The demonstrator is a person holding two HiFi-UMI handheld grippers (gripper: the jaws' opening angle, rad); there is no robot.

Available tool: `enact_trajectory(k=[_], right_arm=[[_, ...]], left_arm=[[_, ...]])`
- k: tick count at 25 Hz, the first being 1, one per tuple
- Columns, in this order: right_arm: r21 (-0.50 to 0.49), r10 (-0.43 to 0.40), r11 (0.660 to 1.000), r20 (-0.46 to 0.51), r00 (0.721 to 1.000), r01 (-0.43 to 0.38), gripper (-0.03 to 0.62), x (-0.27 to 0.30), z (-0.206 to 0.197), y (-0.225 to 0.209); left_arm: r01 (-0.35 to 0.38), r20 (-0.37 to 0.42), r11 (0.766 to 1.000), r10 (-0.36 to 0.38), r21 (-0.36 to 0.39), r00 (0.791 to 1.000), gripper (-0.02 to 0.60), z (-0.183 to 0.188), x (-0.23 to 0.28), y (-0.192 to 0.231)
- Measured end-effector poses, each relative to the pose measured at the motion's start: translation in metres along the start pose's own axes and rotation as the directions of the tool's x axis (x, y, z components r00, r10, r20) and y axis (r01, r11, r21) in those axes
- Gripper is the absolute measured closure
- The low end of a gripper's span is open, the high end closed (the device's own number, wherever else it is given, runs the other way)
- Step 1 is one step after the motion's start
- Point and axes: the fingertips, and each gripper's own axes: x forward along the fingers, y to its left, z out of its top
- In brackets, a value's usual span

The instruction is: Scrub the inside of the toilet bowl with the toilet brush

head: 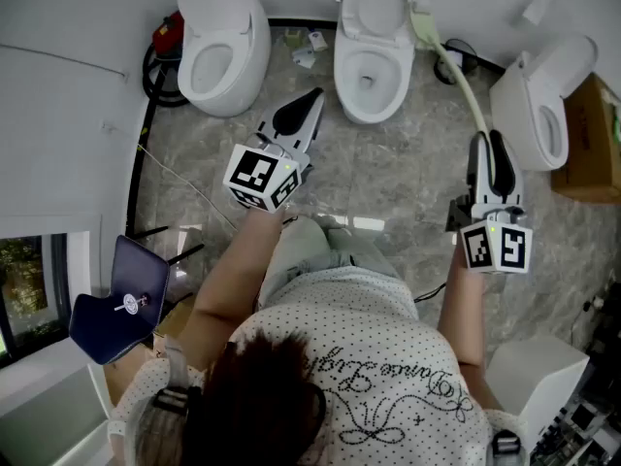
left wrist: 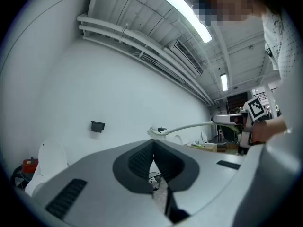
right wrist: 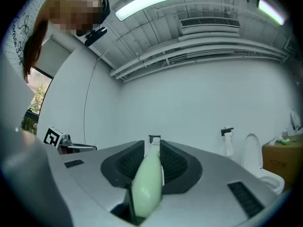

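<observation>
Both tongs are sitting closed: my right tongs (head: 488, 153) are gripping the brush (head: 464, 81) handle, my left tongs (head: 309, 105) nothing. The bristles are hovering beside the middle toilet (head: 345, 85), outside its bowl, so I'm judging all scrubbing remains.

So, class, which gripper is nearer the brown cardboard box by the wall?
Right. The right gripper is a little left of the brown cardboard box; the left gripper is much farther left.
</observation>
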Motion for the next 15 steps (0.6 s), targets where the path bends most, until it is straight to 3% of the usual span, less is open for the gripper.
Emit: enact_trajectory(k=[15], right_arm=[[0.048, 0.048, 0.998, 0.025, 0.999, -0.049, 0.480, 0.0048, 0.0023, -0.0103]], left_arm=[[-0.039, 0.018, 0.999, 0.038, 0.038, 0.999, 0.580, 0.0069, 0.0062, -0.0041]])
